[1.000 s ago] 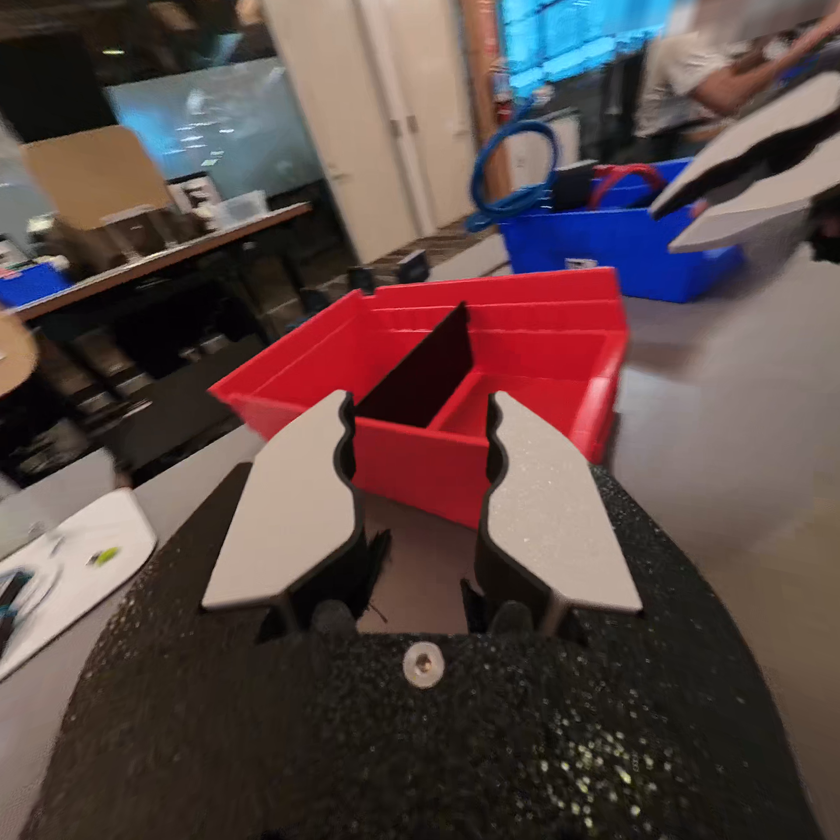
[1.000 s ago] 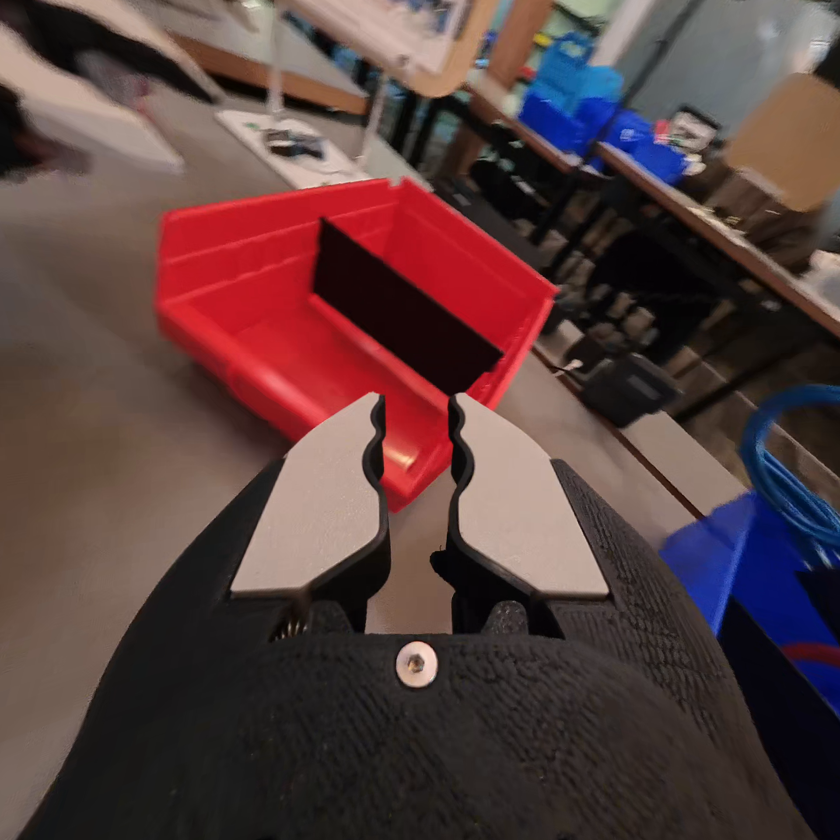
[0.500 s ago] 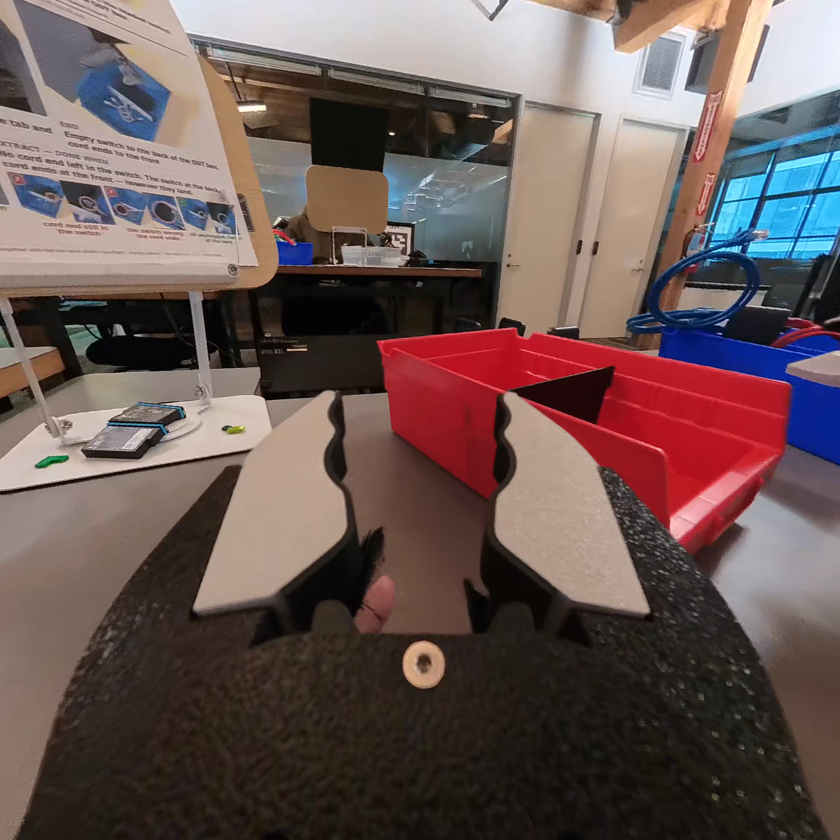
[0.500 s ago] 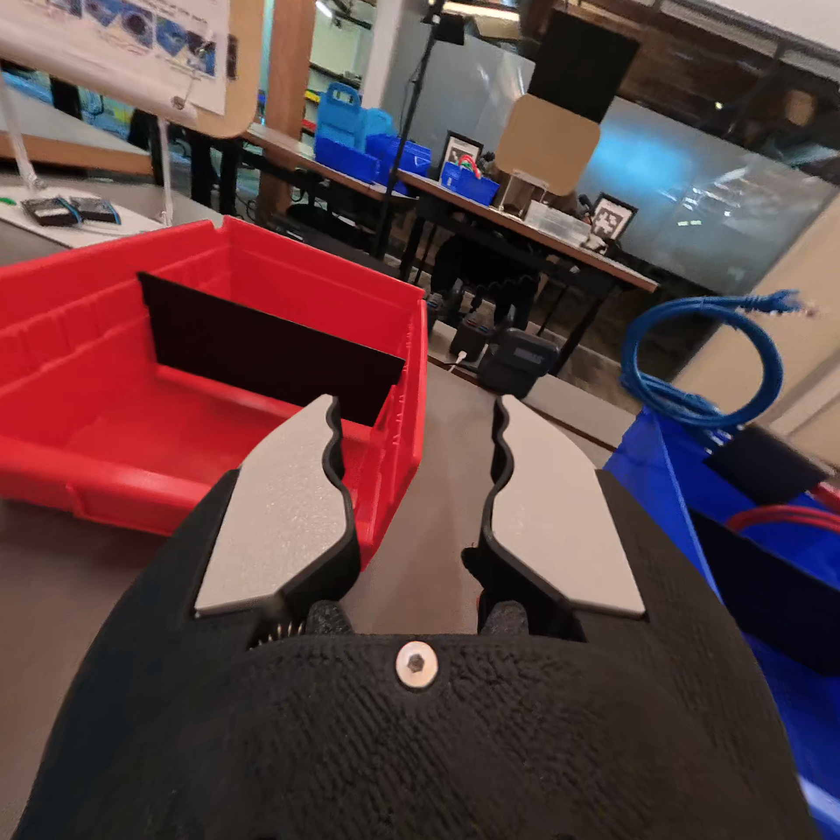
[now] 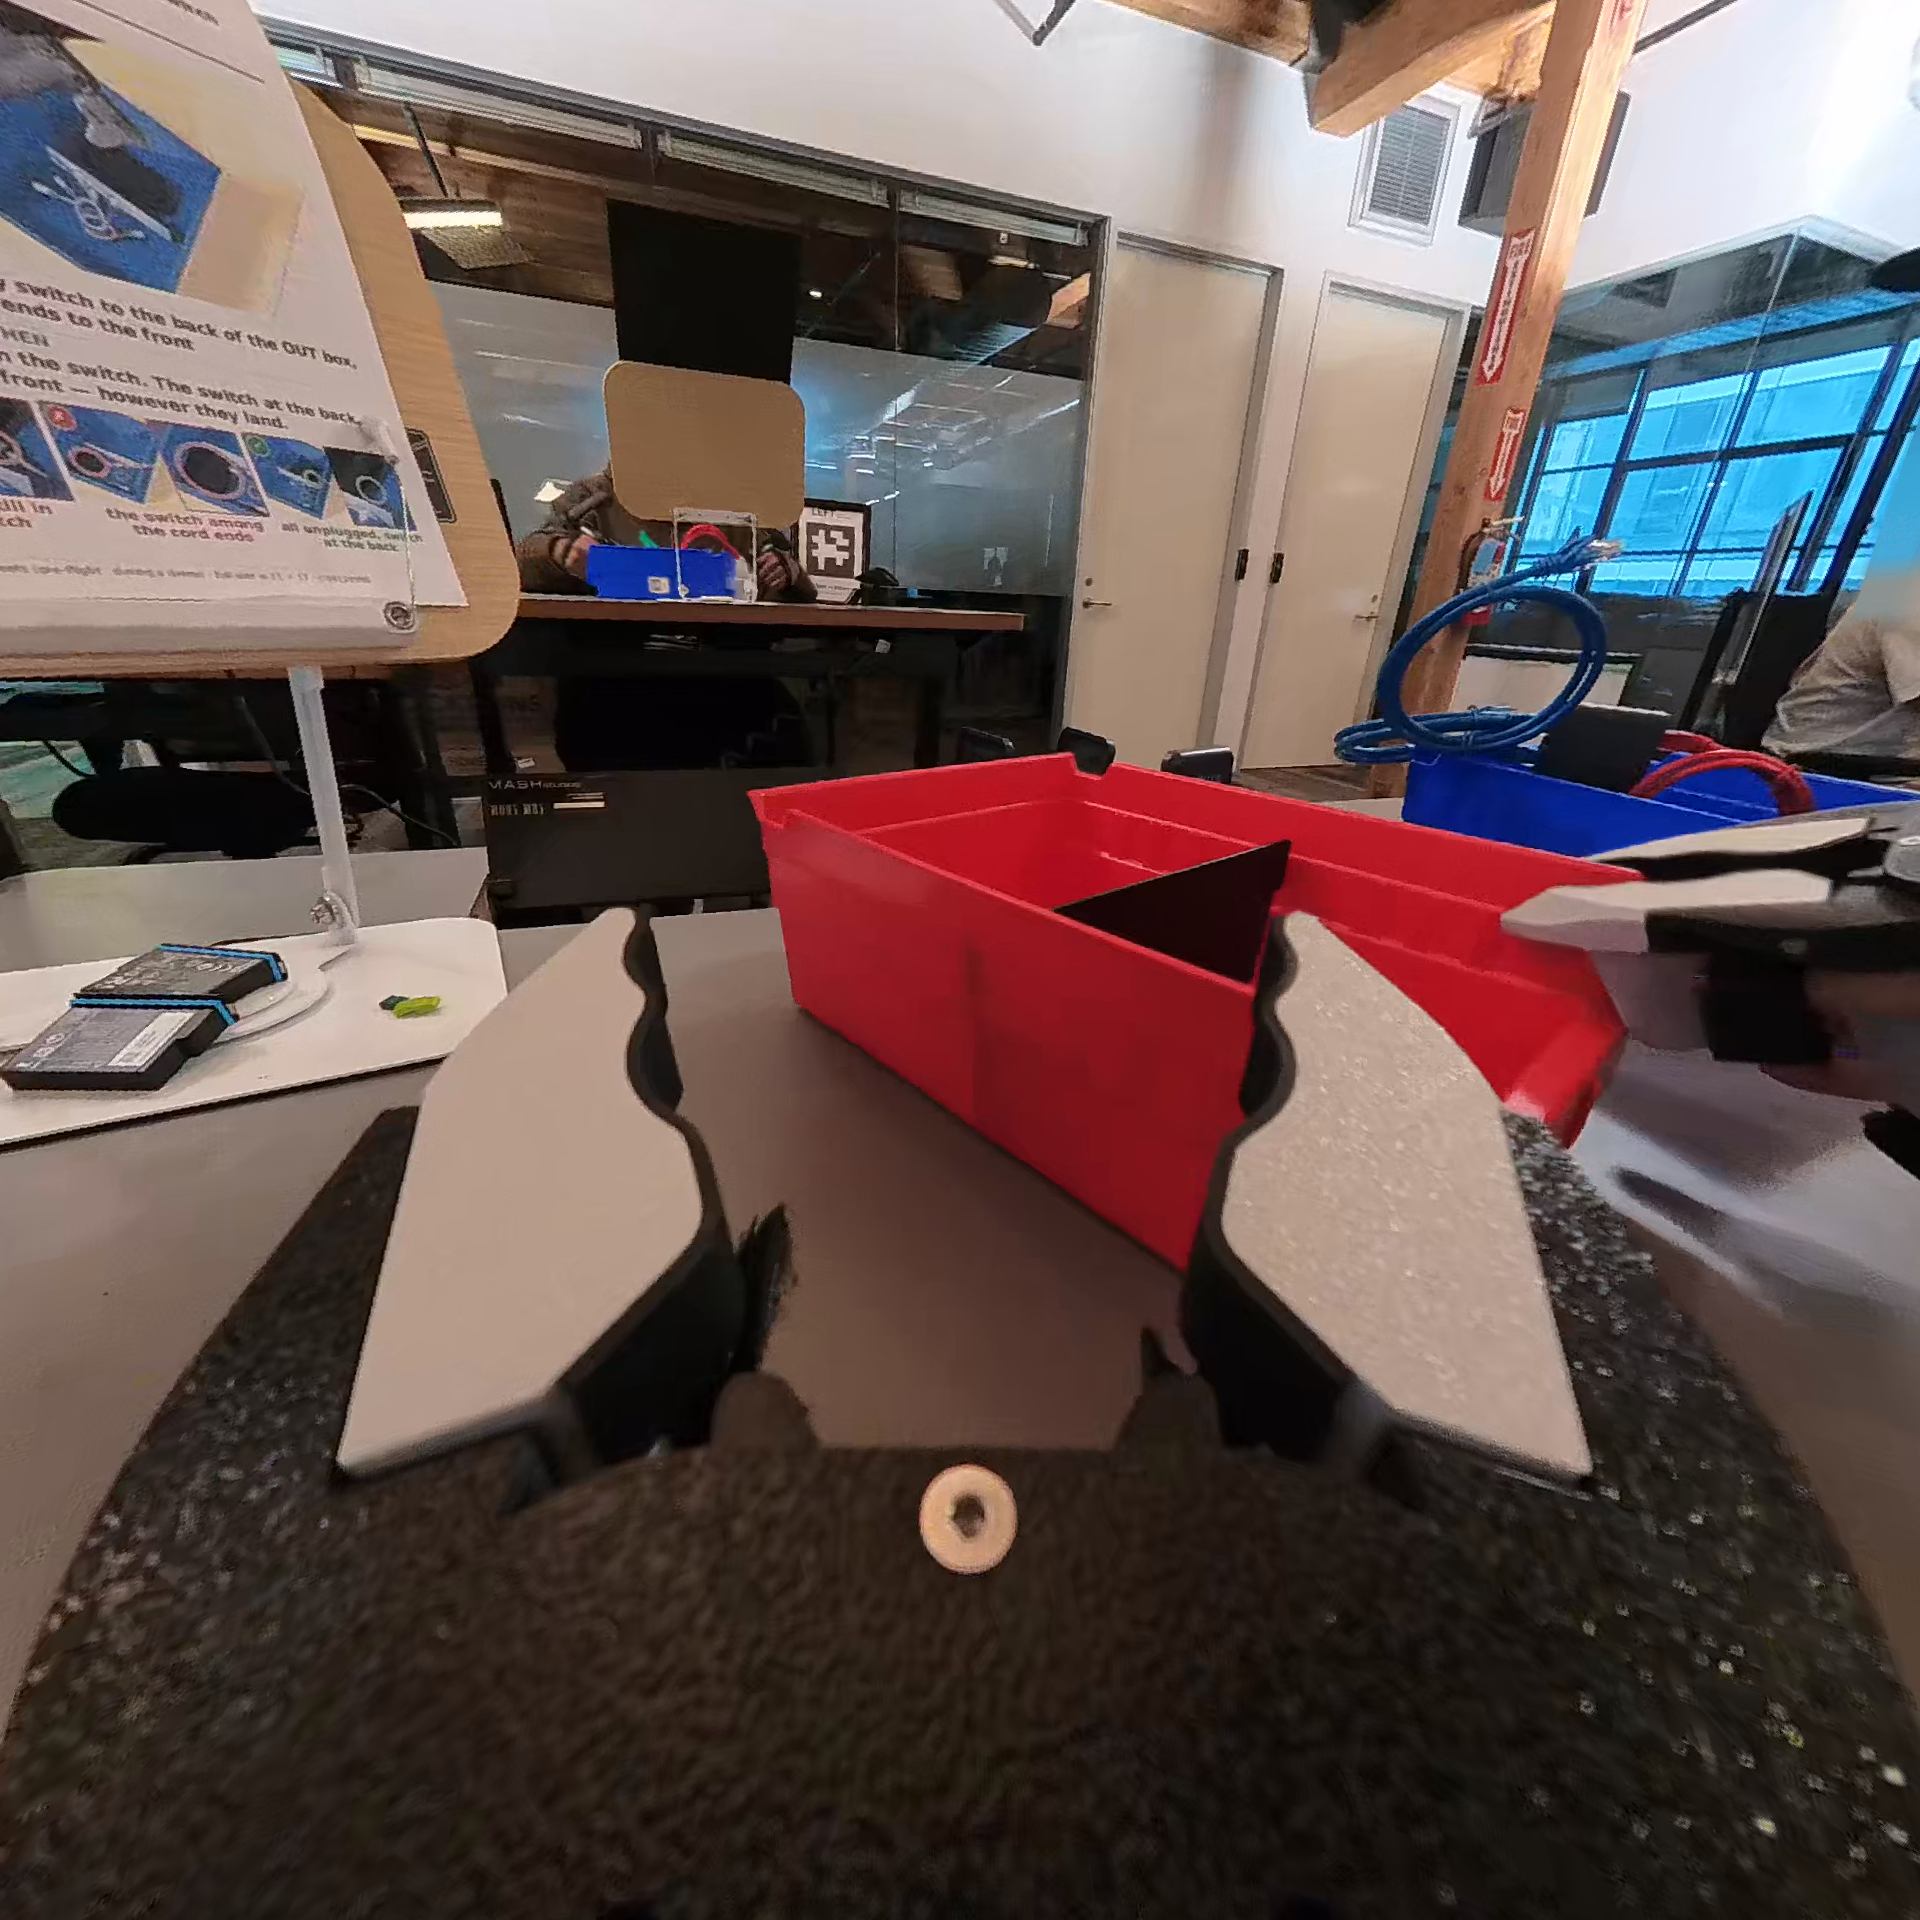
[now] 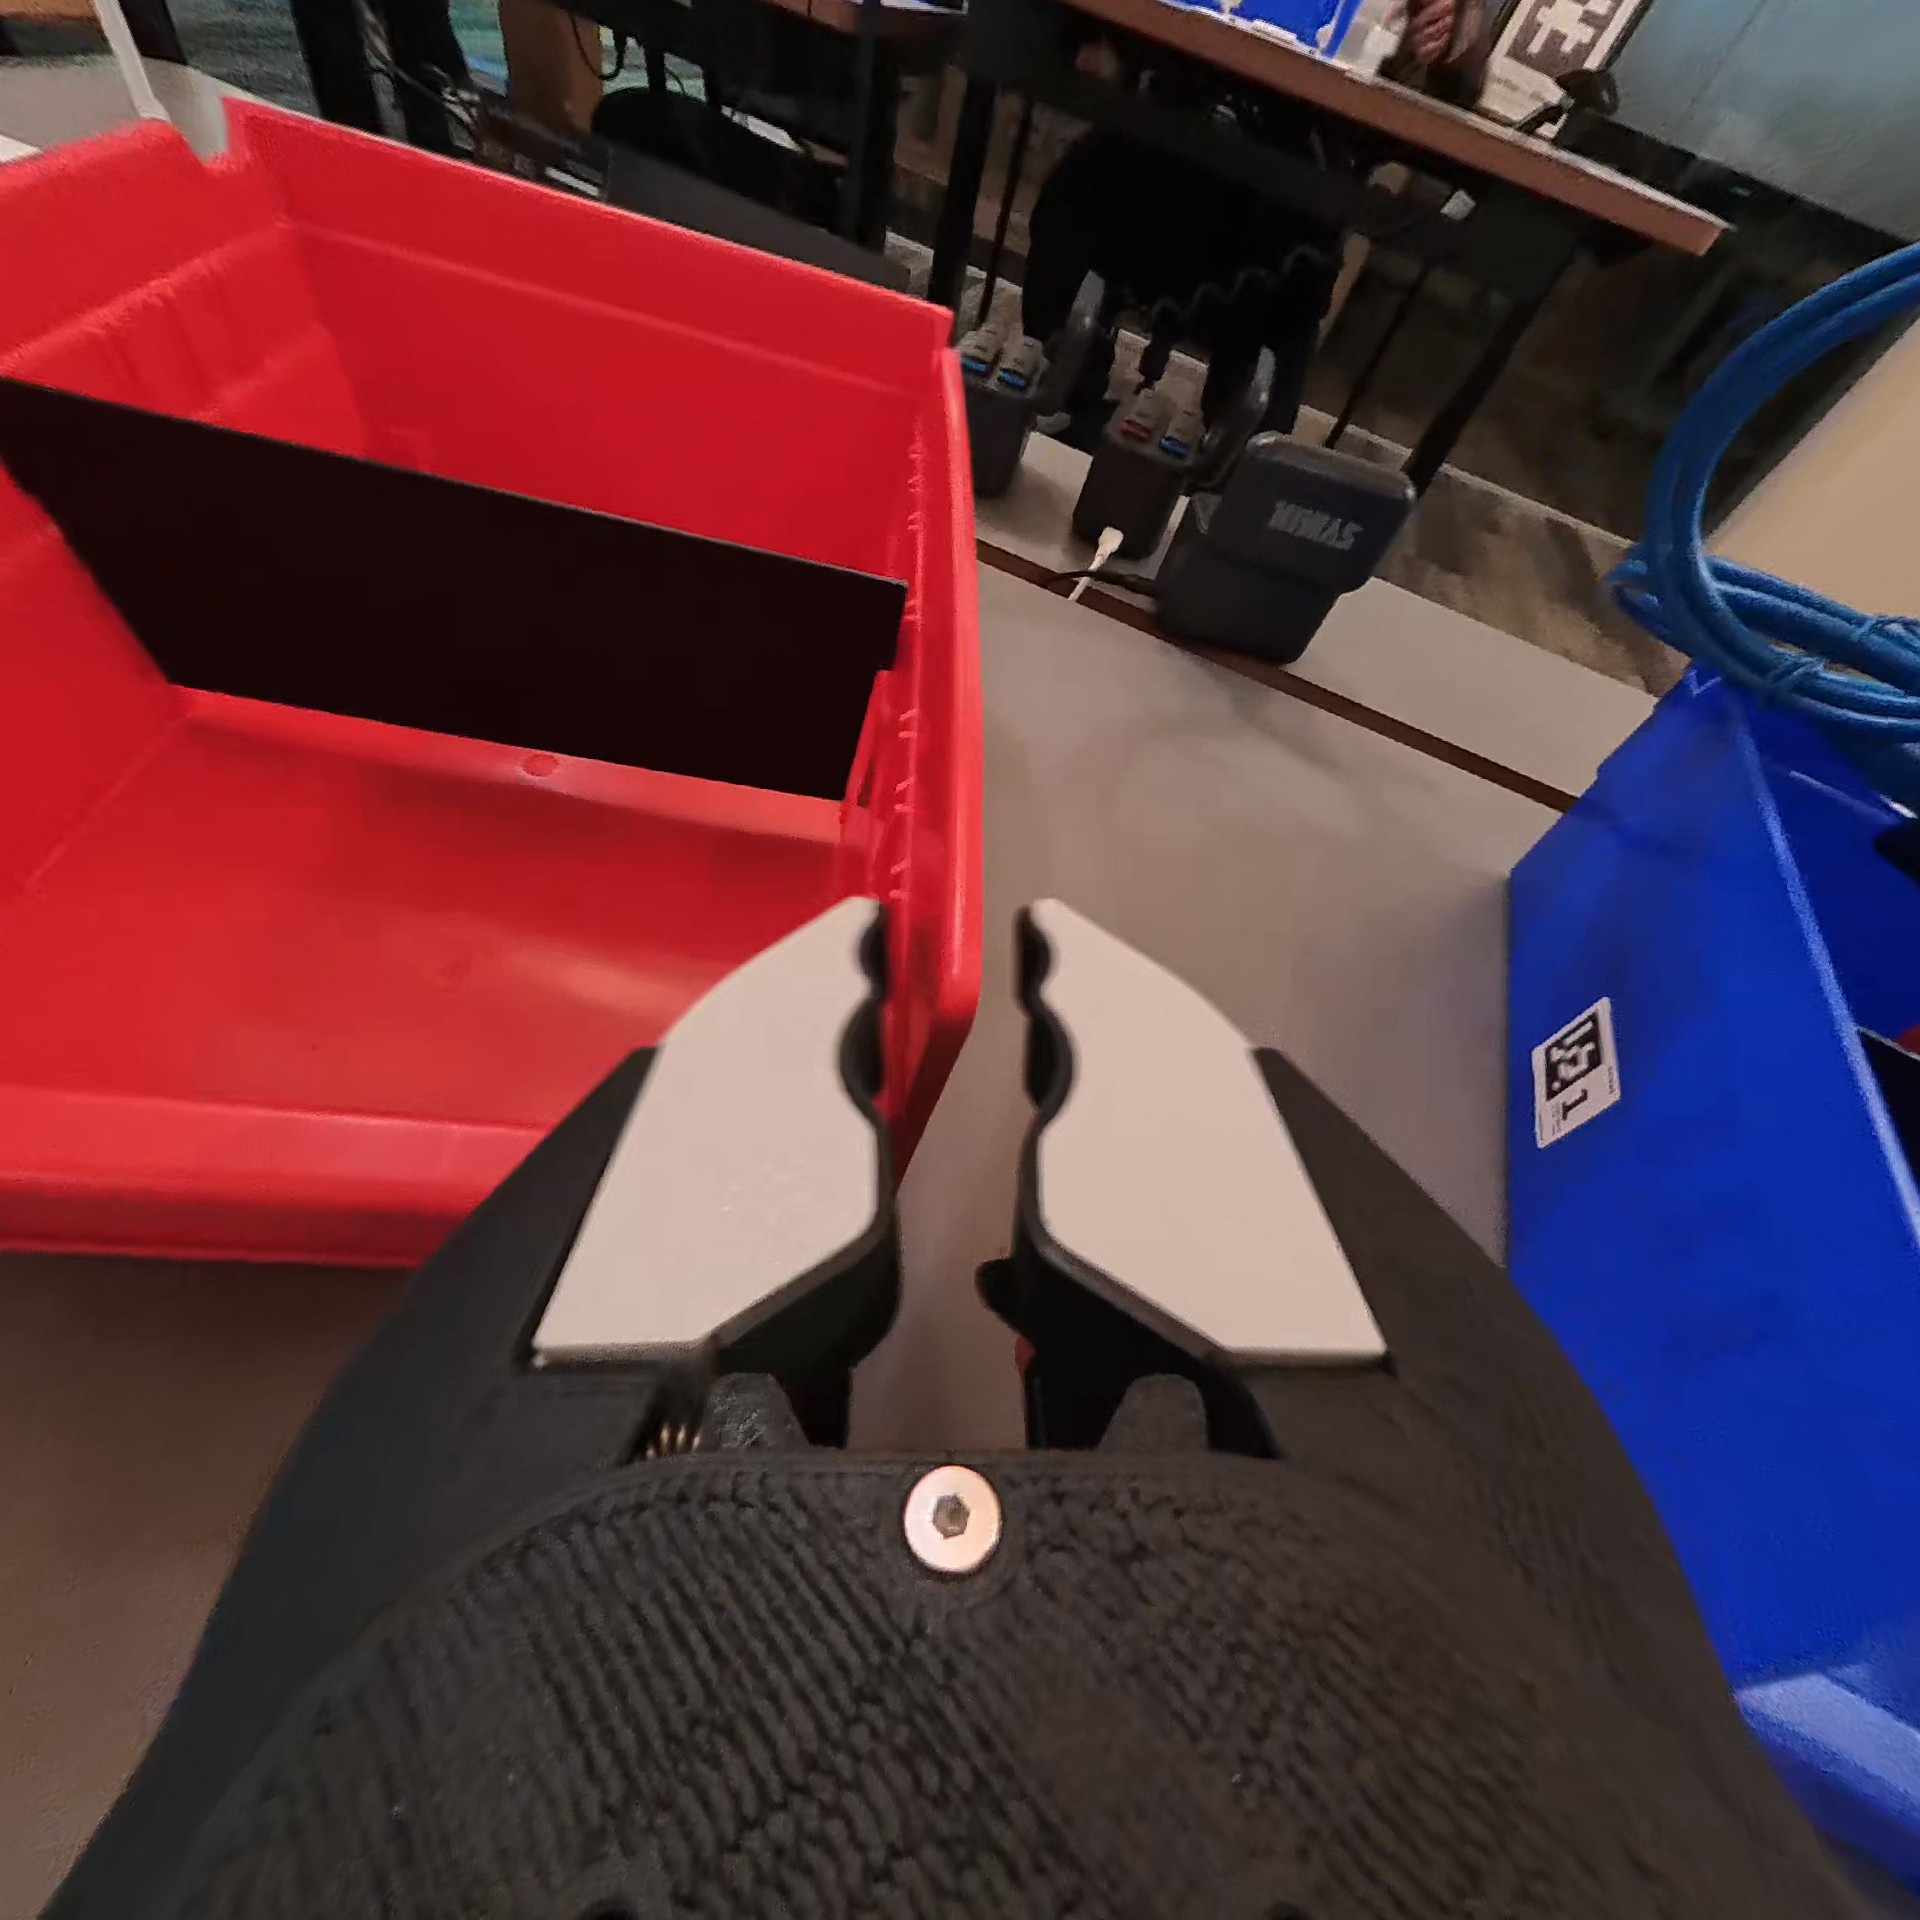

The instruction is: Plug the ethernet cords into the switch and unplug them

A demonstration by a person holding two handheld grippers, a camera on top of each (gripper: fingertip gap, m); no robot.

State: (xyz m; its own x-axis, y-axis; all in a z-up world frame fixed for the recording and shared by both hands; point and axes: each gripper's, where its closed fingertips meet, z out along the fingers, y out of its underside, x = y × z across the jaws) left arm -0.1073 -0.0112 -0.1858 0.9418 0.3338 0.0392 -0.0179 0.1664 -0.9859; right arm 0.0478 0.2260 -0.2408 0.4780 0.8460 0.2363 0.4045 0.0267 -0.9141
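Note:
A red bin [image 5: 935, 966] with a black divider [image 5: 1195, 914] stands on the grey table. My left gripper [image 5: 961, 925] is wide open and empty, low over the table, just short of the bin's near wall. My right gripper [image 6: 951, 920] has its jaws narrowed to a small gap. It sits at the bin's right front corner [image 6: 935, 727], one finger inside the wall and one outside, with a sliver of space still showing. The divider [image 6: 468, 603] crosses the empty bin ahead of it. The right gripper also shows in the left wrist view [image 5: 1558, 888], at the bin's right end.
A blue bin [image 6: 1714, 1247] with a coiled blue cable [image 6: 1766, 571] stands close to the right of the red bin. A white mat [image 5: 312, 1049] with black battery packs [image 5: 145, 1018] and a sign stand [image 5: 322, 790] lies to the left. A person sits at a far table [image 5: 790, 613].
My left gripper's jaws have opened wider. My right gripper has moved down to the red bin's right front corner and its jaws have narrowed around the wall.

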